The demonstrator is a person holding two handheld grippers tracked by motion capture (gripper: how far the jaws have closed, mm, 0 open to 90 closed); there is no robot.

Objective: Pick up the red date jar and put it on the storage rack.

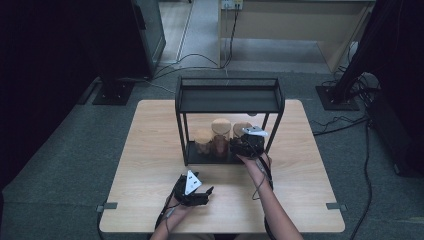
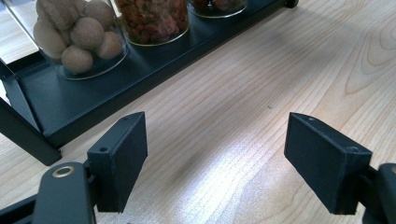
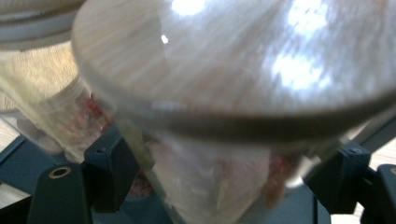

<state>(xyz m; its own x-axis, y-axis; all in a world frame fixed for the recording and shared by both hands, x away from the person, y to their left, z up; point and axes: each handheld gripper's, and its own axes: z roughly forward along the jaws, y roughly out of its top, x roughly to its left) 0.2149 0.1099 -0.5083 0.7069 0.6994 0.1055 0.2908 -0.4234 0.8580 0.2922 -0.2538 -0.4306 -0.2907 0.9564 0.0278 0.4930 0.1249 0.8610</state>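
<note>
Glass jar (image 3: 210, 140) w/ a wood lid sits between the right gripper (image 1: 246, 145) jaws, at the right end of the black rack's (image 1: 200, 152) low shelf. Jar stands upright, just ahead of that hand. Can't tell if the pads press it yet; the view is blurry. Left gripper (image 2: 215, 163) rests on the table (image 1: 150, 150), jaws apart and empty, farther from the jars. Right hand is nearer, so it should do the pull.
</note>
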